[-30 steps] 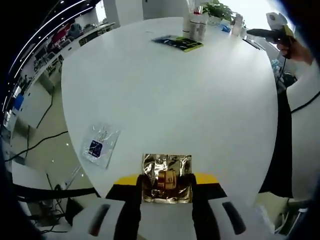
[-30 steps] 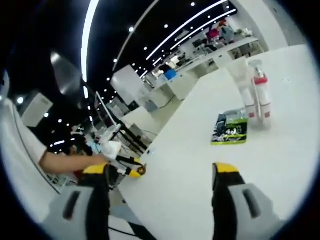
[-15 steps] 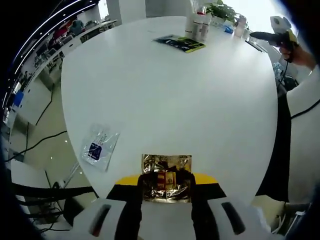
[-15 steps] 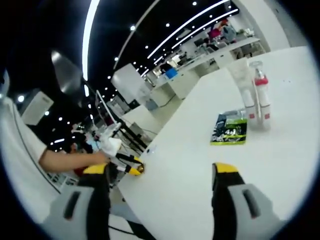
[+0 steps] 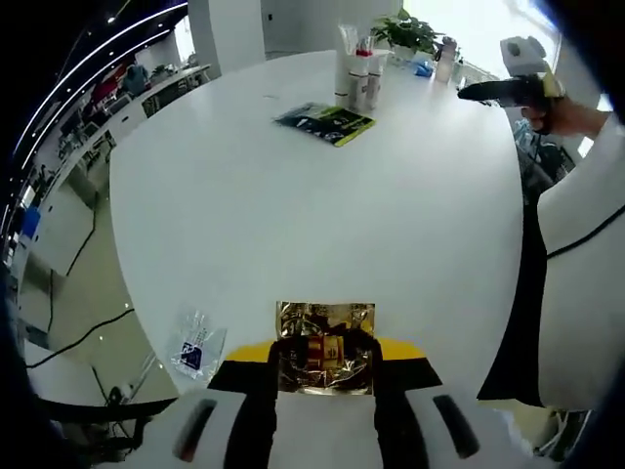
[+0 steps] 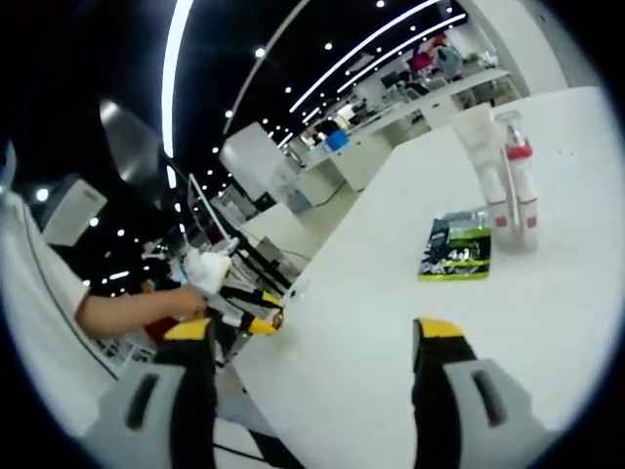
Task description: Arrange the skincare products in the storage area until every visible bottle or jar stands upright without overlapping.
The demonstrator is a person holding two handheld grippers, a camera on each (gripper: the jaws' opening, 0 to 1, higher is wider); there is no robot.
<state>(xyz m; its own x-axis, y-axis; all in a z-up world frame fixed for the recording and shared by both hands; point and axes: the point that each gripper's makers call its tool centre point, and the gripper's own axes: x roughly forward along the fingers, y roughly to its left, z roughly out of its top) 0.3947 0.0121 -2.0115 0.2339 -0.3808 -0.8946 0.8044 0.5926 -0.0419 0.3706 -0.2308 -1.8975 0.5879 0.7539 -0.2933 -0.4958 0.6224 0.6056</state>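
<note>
Left gripper (image 5: 325, 363) is clamped on a crinkled gold foil sachet (image 5: 325, 337), jaws pressed in on both sides, held low over the near edge of the white counter (image 5: 322, 215). Over the last second my left view has slid along the counter: the clear sachet with the blue label (image 5: 195, 344) now sits closer to the lower left, near the counter edge, and the far cluster reads lower in frame. I take that as my hand moving, not the items. The gold sachet has not shifted in the jaws, so the grip looks secure.

Right gripper (image 6: 312, 391) is spread wide with nothing between the jaws, hovering above the counter. It has barely moved.

Outward from there: the green and black packet (image 6: 457, 256) lies flat mid-counter. Just beyond it stand a white tube (image 6: 484, 156) and a bottle with a red collar (image 6: 521, 186), both upright, close together. Whether they touch, I can't tell. A potted plant (image 5: 408, 31) and small items sit at the far edge.

My read: bottles already stand, so what is left is the flat sachets, and the carried one is still well apart from the cluster. The green packet lies right in front of the bottles, so it could get in the way of a placement there.
</note>
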